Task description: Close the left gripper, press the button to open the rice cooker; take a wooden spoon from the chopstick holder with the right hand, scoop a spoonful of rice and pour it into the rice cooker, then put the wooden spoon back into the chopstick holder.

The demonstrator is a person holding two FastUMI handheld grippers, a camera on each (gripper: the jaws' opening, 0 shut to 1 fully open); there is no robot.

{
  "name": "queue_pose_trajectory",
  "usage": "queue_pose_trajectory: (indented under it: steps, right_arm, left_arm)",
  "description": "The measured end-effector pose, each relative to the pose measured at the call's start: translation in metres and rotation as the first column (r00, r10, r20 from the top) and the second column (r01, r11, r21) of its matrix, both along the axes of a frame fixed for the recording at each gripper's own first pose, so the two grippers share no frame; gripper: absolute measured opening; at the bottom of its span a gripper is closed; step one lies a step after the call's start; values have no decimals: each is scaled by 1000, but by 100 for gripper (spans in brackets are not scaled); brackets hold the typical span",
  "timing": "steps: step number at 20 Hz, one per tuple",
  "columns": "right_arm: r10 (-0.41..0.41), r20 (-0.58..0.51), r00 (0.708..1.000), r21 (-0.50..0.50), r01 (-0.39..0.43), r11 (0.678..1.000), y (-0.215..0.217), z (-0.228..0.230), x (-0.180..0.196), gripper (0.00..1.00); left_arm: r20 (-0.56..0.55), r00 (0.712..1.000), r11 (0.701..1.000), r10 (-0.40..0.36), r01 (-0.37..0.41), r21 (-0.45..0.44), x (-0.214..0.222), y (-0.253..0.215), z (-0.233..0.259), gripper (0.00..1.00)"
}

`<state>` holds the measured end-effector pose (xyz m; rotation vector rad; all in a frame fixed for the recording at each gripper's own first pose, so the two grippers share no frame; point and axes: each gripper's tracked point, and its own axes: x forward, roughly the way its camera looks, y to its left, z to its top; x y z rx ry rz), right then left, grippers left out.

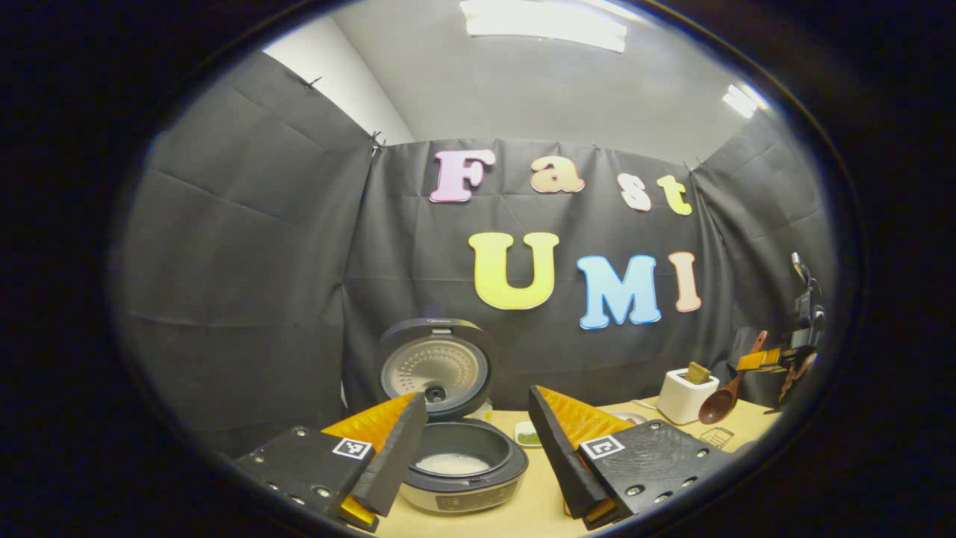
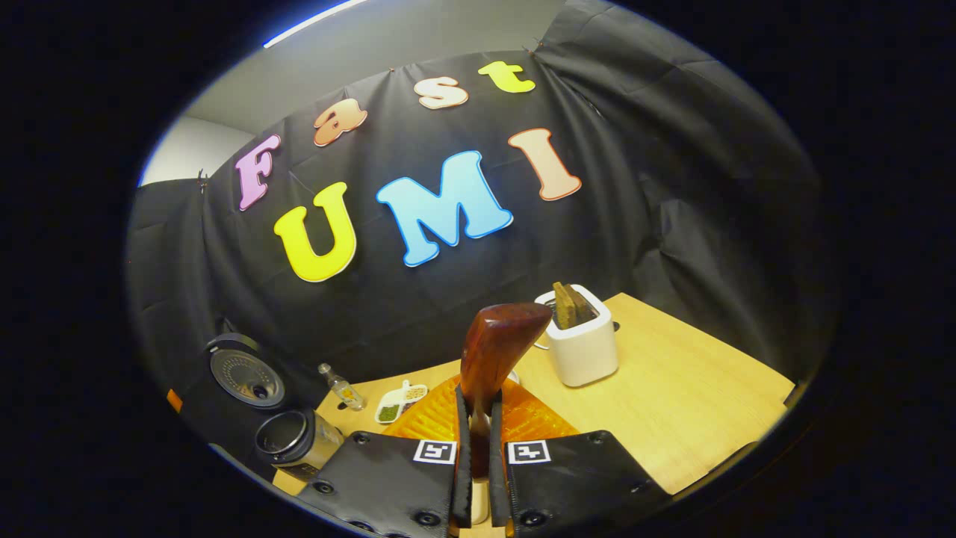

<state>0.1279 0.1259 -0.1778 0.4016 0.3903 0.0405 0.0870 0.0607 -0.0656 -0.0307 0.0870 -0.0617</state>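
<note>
right claw (image 2: pixel 478 448) clamps wooden spoon (image 2: pixel 494 351) — rice cooker (image 1: pixel 459 463) lid up | left claw (image 1: pixel 478 448) spread

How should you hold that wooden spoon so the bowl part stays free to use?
By the handle, as the right gripper does now: both fingers pinch the thin stem from its two sides, below the bowl. The wooden spoon is slim there, so the wide bowl stays free.

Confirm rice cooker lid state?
Open. The lid stands raised behind the rice cooker, showing the inner pot, in the left gripper view.
</note>
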Motion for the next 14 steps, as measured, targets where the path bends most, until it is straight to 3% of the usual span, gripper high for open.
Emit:
queue_pose_trajectory:
  steps: [8,14]
  right_arm:
    - [-38,-113,993,-92,28,995,-36,-70,-14,11]
    - [-15,-198,980,-55,4,998,-29,-115,-23,14]
  left_arm:
    - [-5,1000,999,-6,6,45,-15,-13,10,84]
    - [-6,1000,997,24,-24,69,-28,-9,19,84]
